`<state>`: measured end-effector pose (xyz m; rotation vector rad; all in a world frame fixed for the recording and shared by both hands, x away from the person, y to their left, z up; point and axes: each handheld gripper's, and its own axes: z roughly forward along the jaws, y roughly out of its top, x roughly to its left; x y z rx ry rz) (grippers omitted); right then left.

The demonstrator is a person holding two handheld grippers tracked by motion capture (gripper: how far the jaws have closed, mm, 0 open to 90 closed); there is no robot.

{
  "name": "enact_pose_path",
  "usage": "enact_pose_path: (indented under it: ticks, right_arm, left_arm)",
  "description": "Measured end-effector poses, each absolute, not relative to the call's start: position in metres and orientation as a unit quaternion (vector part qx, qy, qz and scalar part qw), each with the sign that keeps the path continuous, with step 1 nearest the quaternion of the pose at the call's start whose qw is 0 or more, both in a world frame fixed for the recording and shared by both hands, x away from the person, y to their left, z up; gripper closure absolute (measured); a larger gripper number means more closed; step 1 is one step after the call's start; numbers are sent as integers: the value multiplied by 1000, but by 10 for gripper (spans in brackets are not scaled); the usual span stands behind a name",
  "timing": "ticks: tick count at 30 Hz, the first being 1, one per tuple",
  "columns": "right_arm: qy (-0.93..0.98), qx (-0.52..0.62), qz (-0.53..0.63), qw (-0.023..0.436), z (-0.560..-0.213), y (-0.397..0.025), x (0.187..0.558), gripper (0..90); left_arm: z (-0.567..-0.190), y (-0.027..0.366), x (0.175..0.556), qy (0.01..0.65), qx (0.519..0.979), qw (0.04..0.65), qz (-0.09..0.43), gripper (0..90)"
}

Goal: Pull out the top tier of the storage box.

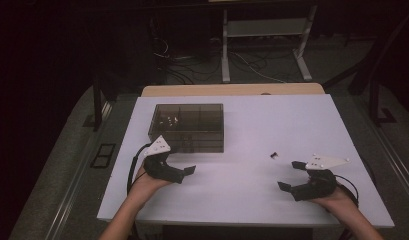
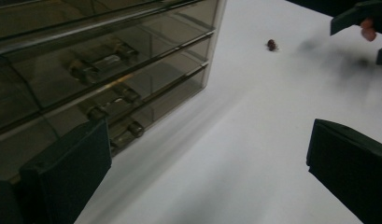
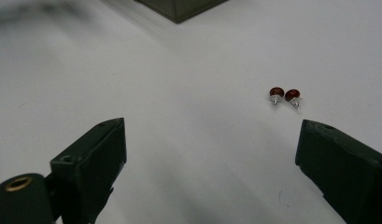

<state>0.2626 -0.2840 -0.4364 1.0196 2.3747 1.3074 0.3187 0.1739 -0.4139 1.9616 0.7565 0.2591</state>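
High view: box point(image 1: 188, 127), smoked clear, divided into compartments, on table point(image 1: 252, 125); small metal items lie in its far-left cell. Studs point(image 1: 274, 155) lie apart from it, near right gripper point(image 1: 288, 175). Left gripper point(image 1: 188, 172) sits beside box.

Left gripper view: jaws wide, empty; clasps visible inside box point(image 2: 100, 70).

Right gripper view: jaws wide, empty; two red studs point(image 3: 285, 95) just ahead.

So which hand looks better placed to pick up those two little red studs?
The right. The right gripper sits open close to the red studs, which lie just ahead of its jaws. The left gripper is over by the clear box.
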Motion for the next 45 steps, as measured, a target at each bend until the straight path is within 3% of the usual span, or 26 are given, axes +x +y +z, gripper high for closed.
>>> enact_pose_path:
  ticks: [45]
  right_arm:
    - [806,350,463,116,-439,-286,259,82]
  left_arm:
    - [-415,177,323,306,801,483,174,0]
